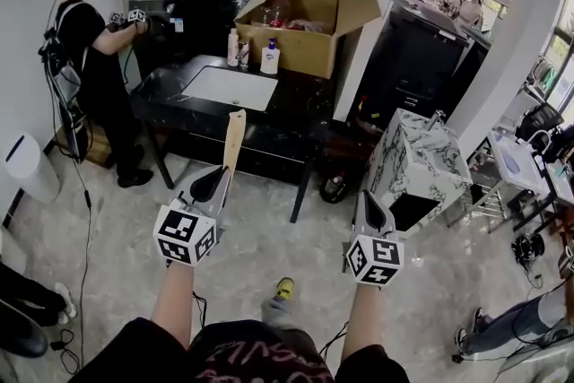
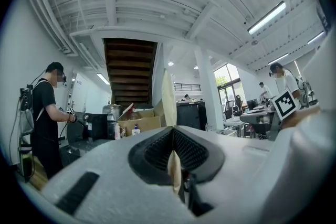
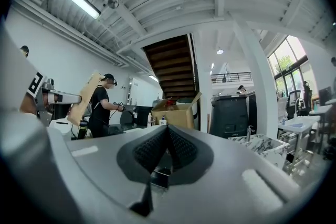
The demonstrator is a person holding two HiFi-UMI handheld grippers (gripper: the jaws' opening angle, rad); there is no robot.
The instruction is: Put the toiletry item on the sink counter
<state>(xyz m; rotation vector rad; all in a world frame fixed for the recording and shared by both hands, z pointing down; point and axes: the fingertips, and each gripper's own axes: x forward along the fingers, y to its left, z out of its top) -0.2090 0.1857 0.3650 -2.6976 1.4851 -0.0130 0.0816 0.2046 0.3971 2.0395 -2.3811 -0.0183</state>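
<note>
- Firmly, left gripper [image 1: 213,182] is clamping a flat tan item [image 1: 235,137], which is sticking up.
- Right gripper [image 1: 374,213] is sitting closed and empty, right of it.
- Sink counter [image 1: 300,108] is standing far ahead, well apart from the item.

the toiletry item [image 1: 234,137] is plain tan. the left gripper [image 1: 218,179] and right gripper [image 1: 371,213] are pale grey with black ribbed pads [image 2: 157,152], and their cubes [image 1: 185,235] carry black-and-white square markers. the sink counter [image 1: 166,94] is glossy black around a white basin [image 1: 229,88]. the cardboard box [image 1: 309,47] is brown. the cabinet [image 1: 421,152] is white marble with dark veins. the floor [image 1: 269,238] is pale, mottled grey.
</note>
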